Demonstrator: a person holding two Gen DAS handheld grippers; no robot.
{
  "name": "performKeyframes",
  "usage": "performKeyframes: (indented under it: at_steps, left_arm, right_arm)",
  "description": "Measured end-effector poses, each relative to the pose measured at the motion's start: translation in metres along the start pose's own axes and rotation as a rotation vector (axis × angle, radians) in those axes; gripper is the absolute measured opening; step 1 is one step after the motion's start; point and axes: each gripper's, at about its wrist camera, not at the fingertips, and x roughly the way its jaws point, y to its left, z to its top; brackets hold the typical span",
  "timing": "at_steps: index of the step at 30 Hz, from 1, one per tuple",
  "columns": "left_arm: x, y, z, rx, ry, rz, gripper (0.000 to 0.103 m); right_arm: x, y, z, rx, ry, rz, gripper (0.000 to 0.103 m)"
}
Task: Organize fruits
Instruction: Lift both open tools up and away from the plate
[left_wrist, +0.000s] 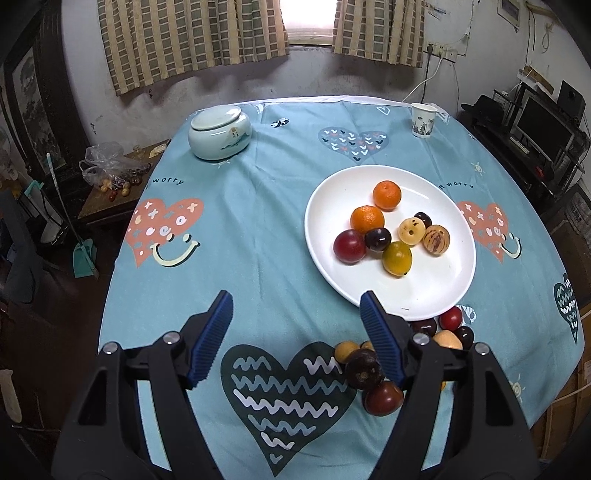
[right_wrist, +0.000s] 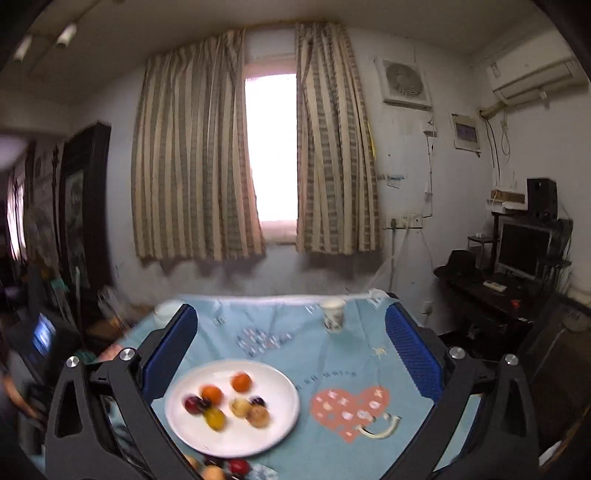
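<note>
Plate (left_wrist: 436, 291) on the worktop (left_wrist: 258, 229) holds seven fruits: two oranges (left_wrist: 386, 195), plums, pale and yellow ones. Loose fruits (left_wrist: 364, 369) lie in a heap just off the plate's near rim. Left tool (left_wrist: 295, 334) is spread wide, empty, beside that heap; right tool (right_wrist: 291, 354) likewise apart, empty, above the plate. Fruits look small, round, smooth, likely to roll; grip across the middle, lightly. Lidded jar (left_wrist: 218, 132) far from plate, contents hidden.

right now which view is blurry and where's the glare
Right wrist view: motion-blurred, the fruit on the white plate smeared, the window blown out white. Left wrist view: sharp, plate crisp, the window overexposed, fisheye bending the table edges.
</note>
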Motion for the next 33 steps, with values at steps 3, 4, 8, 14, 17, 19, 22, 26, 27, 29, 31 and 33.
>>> performKeyframes:
  at_steps: [3,4,8,14,17,19,22,26,27,29,31,33]
  left_arm:
    - [-0.001,-0.002,0.001,0.004,-0.008,-0.003,0.073]
    - [-0.002,-0.002,0.001,0.006,-0.01,-0.002,0.073]
    - [-0.002,-0.006,-0.001,0.018,-0.011,-0.007,0.073]
    - [0.001,-0.009,-0.008,0.039,-0.003,-0.005,0.074]
    - [0.002,-0.011,-0.013,0.047,0.009,-0.011,0.074]
    - [0.002,-0.013,-0.015,0.053,0.013,-0.013,0.074]
    - [0.001,-0.014,-0.016,0.055,0.015,-0.014,0.074]
    - [0.0,-0.014,-0.015,0.056,0.007,-0.016,0.075]
    - [-0.001,-0.015,-0.015,0.058,0.004,-0.018,0.075]
    - [-0.002,-0.016,-0.014,0.064,-0.001,-0.021,0.075]
    - [-0.002,-0.017,-0.013,0.067,-0.002,-0.022,0.076]
    - [-0.002,-0.018,-0.013,0.071,-0.002,-0.022,0.077]
  right_arm:
    - [-0.008,-0.014,0.026,0.112,0.014,0.135,0.102]
    - [-0.008,-0.018,0.031,0.137,0.023,0.174,0.102]
    - [-0.005,-0.038,0.034,0.249,0.055,0.196,0.102]
    - [0.014,-0.038,0.017,0.267,0.211,0.152,0.102]
    - [0.026,-0.034,-0.004,0.259,0.299,0.138,0.102]
    - [0.034,-0.031,-0.016,0.257,0.344,0.137,0.102]
    - [0.041,-0.024,-0.029,0.256,0.4,0.163,0.102]
    - [0.046,-0.016,-0.036,0.238,0.451,0.191,0.102]
    - [0.047,-0.014,-0.038,0.24,0.468,0.208,0.102]
    - [0.047,-0.011,-0.038,0.233,0.473,0.213,0.102]
    - [0.046,-0.008,-0.038,0.214,0.462,0.201,0.102]
    - [0.047,-0.008,-0.039,0.209,0.47,0.199,0.102]
